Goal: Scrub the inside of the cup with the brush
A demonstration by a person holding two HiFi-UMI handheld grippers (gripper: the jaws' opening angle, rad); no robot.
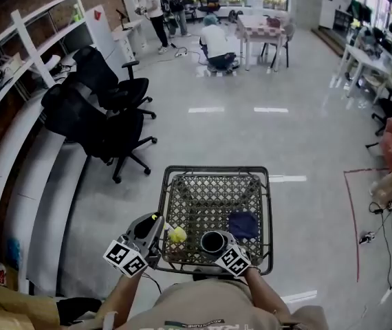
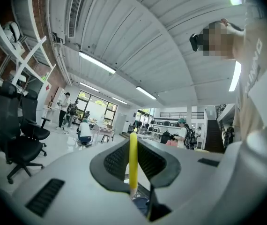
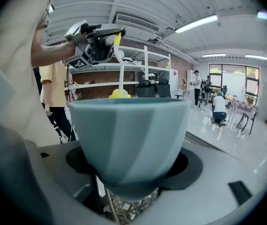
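In the head view my right gripper (image 1: 216, 245) is shut on a blue-grey cup (image 1: 213, 241) with a dark inside, held upright over the near edge of a wire basket (image 1: 213, 170). In the right gripper view the cup (image 3: 129, 139) fills the space between the jaws. My left gripper (image 1: 160, 227) is shut on a brush. Its yellow head (image 1: 177, 235) hangs just left of the cup, outside it. The yellow handle (image 2: 133, 163) stands upright between the left jaws. The brush head (image 3: 119, 93) peeks over the cup's far rim, below the left gripper (image 3: 100, 39).
A dark blue cloth (image 1: 243, 224) lies in the basket's right half. Black office chairs (image 1: 106, 115) and a long white desk (image 1: 24, 163) stand to the left. Red tape (image 1: 351, 218) marks the floor on the right. People are far across the room, one crouching (image 1: 216, 45).
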